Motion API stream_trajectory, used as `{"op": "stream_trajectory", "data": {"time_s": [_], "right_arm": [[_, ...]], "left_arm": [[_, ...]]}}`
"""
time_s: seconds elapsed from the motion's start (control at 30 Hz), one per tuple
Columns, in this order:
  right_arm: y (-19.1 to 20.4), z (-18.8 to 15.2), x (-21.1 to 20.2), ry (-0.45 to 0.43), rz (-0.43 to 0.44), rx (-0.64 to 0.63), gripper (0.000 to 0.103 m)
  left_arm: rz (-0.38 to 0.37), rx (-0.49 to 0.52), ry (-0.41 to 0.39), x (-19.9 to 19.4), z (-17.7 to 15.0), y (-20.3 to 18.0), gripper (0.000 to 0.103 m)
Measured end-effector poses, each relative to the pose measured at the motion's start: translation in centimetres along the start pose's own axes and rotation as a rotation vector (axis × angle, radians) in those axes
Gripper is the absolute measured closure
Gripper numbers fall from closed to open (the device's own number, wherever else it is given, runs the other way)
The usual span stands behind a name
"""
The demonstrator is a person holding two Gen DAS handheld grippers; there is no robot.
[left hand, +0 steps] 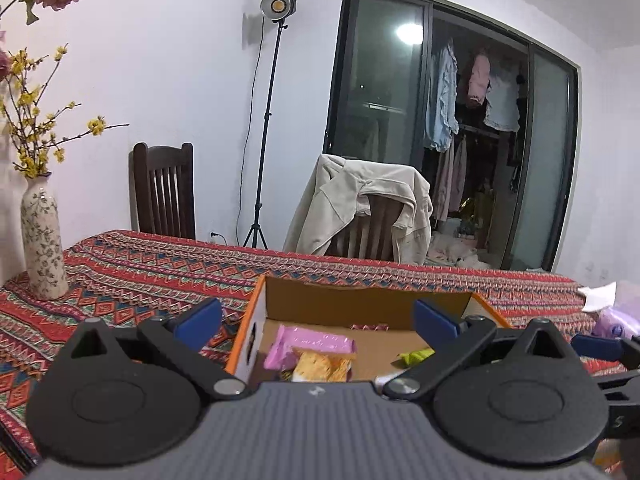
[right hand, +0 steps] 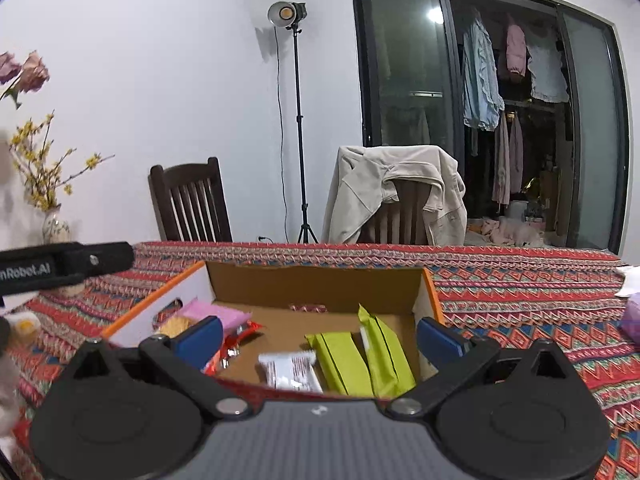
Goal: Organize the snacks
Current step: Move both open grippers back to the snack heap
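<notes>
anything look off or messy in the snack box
Mostly tidy. In the box, two green packets lie side by side, but the white bar sits askew, and the pink packet and orange packet are heaped at the left wall.

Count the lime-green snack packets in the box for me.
2. Both lie side by side at the right end of the cardboard box: one green packet beside the white wrapper, the other nearer the right wall. More could be hidden below the gripper.
</notes>
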State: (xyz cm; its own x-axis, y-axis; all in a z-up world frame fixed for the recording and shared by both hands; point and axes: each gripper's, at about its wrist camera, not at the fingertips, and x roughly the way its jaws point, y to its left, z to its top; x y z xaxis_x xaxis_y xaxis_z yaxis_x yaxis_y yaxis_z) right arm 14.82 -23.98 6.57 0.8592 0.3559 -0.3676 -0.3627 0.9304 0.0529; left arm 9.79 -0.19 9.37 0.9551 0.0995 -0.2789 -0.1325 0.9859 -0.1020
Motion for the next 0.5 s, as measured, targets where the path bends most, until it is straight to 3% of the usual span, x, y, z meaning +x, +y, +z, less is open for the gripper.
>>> {"op": "stream_trajectory", "data": {"time_s": [0.5], "right_arm": [[-0.3,-4.8,-2.6,0.109,0.000,-0.014,0.000]], "left_arm": [[0.020,0.026,0.115,-3.2,-5.3,4.1,0.000]]}}
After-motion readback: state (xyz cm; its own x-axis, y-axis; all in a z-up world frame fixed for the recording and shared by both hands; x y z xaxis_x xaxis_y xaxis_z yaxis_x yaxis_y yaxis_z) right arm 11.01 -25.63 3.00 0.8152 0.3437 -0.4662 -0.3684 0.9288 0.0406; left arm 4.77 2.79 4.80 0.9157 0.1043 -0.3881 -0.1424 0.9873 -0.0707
